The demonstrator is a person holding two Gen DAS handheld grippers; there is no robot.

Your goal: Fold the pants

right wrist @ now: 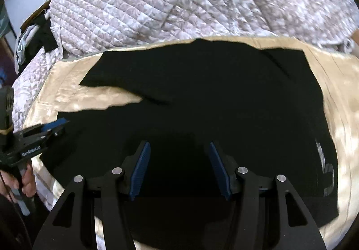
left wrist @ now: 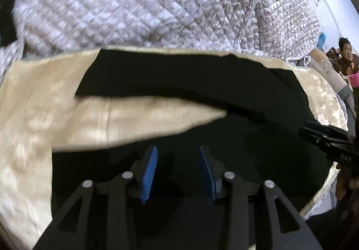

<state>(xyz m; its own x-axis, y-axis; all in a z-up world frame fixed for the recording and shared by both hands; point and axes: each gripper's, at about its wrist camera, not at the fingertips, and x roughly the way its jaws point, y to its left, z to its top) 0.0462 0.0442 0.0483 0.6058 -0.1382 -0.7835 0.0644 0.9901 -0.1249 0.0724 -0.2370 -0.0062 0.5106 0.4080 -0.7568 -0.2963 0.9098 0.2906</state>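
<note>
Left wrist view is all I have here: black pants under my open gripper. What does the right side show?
Observer: The right gripper is open too, over the black pants, nothing between its fingers.
Operator: Any markings on the fabric?
Observer: Yes, a pale printed mark near the pants' right edge.
Operator: Anything past the quilt on that side?
Observer: A heap of dark and light clothes lies at the far left of the quilt.
</note>
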